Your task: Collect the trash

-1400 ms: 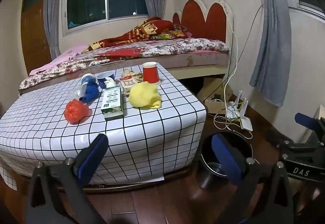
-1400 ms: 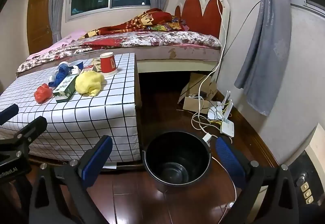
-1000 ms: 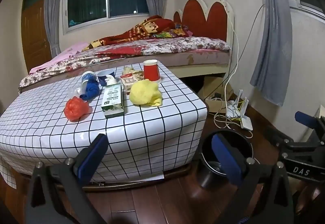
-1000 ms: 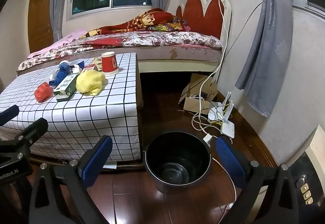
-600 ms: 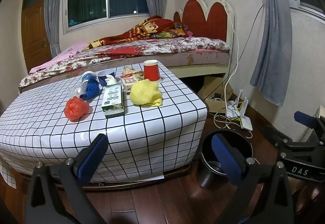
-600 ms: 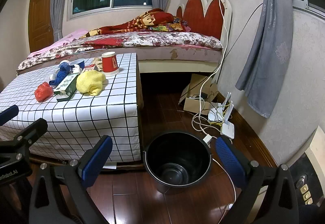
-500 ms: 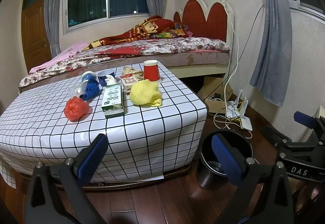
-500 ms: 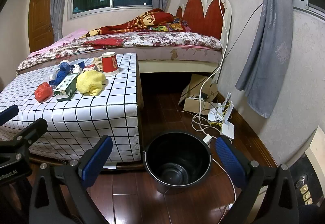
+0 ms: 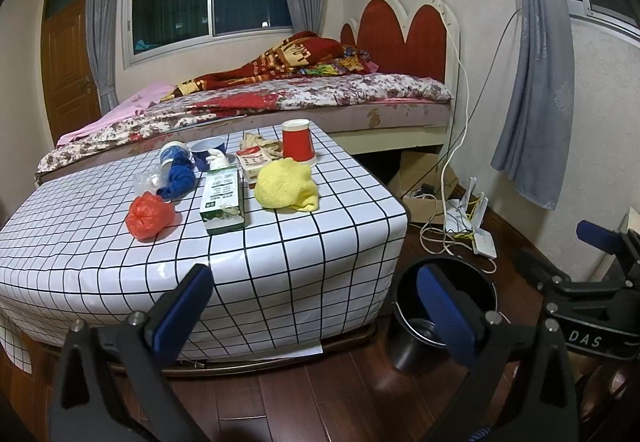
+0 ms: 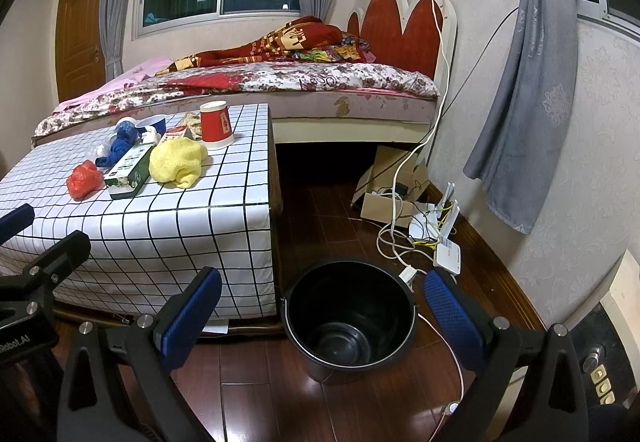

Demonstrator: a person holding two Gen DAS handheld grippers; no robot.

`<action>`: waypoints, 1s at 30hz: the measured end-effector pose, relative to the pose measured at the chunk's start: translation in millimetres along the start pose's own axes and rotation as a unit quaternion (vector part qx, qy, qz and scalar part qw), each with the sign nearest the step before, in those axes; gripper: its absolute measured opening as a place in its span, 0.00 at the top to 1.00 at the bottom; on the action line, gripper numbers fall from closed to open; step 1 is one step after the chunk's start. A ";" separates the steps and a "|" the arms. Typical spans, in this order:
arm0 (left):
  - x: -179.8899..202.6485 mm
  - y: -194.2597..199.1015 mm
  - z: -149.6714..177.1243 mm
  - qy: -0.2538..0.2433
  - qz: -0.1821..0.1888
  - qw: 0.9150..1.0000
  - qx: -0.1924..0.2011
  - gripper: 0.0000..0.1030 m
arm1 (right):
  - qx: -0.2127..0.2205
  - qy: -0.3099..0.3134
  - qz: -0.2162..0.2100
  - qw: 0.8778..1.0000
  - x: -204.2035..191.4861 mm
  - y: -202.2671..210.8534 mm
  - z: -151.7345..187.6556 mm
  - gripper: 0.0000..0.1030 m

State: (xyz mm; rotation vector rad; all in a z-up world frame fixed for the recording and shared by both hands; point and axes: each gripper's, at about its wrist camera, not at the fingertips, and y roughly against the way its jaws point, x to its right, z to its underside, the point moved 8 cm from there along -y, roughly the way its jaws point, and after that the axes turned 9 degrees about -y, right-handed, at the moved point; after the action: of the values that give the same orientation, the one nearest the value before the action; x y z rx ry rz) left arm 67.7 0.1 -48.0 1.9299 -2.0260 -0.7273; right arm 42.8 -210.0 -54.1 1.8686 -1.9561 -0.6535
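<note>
Blue-padded and spread wide with nothing held, the left gripper [image 9: 312,306] faced the grid-patterned white table [image 9: 280,266] while the equally open right gripper [image 10: 320,306] alone showed the round black bucket's [image 10: 348,318] bare interior, with the crumpled red bag [image 9: 149,215], green carton [image 9: 222,199] and yellow cloth [image 9: 286,189] on the tabletop beyond.

The bucket [image 10: 348,318] stands on the floor right of the table [image 10: 160,226] (bed [image 10: 280,81] behind).

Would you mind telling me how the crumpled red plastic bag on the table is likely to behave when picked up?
The red plastic bag looks thin and crumpled, so it is probably very light and would likely squash under a claw. Its glossy film may be slippery, so a pinch on a fold seems safest.
</note>
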 end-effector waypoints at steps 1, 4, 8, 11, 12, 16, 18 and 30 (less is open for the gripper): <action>0.0 -0.1 0.6 0.000 -0.001 1.000 0.000 0.01 | 0.000 0.000 0.001 1.000 0.5 -0.3 -0.4 0.01; -0.2 0.2 -0.1 0.000 0.000 1.000 0.000 0.01 | -0.001 0.001 0.000 1.000 -0.6 -2.5 1.3 0.01; -0.5 0.4 0.1 0.000 0.000 1.000 0.000 0.01 | -0.001 0.001 0.001 1.000 -2.0 -1.2 2.5 0.01; -0.3 0.2 0.4 0.000 0.000 1.000 -0.001 0.01 | -0.001 0.001 0.001 1.000 -2.0 0.0 2.8 0.01; -0.6 0.4 0.2 0.000 -0.001 1.000 0.000 0.01 | -0.001 0.001 0.001 1.000 -1.9 0.3 2.9 0.01; -0.5 0.1 -1.7 -0.002 0.001 1.000 -0.001 0.01 | -0.001 0.001 0.001 1.000 -2.8 -2.4 2.1 0.01; -0.1 0.5 -2.4 -0.003 0.001 1.000 -0.001 0.01 | -0.001 0.001 0.001 1.000 -2.7 -2.4 2.2 0.01; 0.1 2.0 -3.5 -0.005 0.000 1.000 -0.001 0.01 | -0.001 0.002 0.001 1.000 -2.7 -2.8 2.1 0.01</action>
State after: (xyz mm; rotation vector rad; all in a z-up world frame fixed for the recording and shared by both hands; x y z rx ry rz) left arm 67.8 -0.6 -44.0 1.9290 -2.0301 -0.7393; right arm 44.1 -207.2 -57.3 1.8645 -1.9533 -0.6499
